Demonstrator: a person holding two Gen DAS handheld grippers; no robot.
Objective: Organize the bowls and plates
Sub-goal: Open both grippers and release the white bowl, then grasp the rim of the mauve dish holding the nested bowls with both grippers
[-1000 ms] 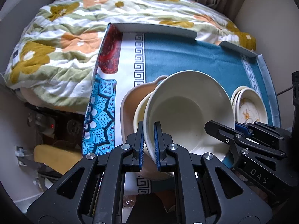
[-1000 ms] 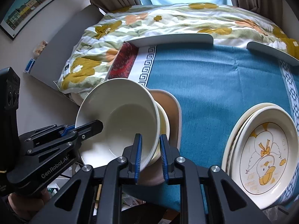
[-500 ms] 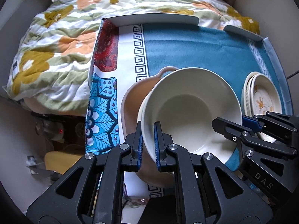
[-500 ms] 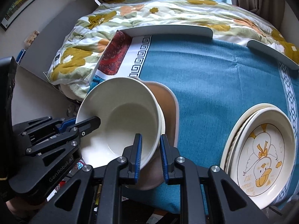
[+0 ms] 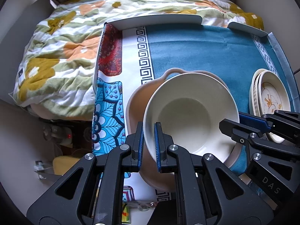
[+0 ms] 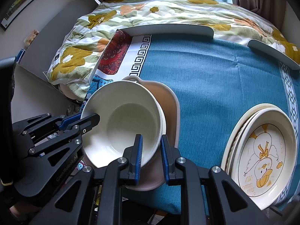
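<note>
Left gripper (image 5: 149, 142): I see fingers clenched on white bowl (image 5: 189, 116) near rim.
Right gripper (image 6: 151, 153): fingers clamp its opposite rim.

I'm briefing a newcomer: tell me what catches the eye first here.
A cream bowl at the near left of the blue tablecloth, pinched at its rim by both the left claw and right claw, over a tan dish. To the right sits a stack of duck-print plates.

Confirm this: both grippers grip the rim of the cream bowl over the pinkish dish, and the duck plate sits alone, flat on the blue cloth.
Not alone. The right wrist view shows the duck plate stacked on other plates. Otherwise correct: left gripper and right gripper clamp the cream bowl over the pinkish dish.
</note>
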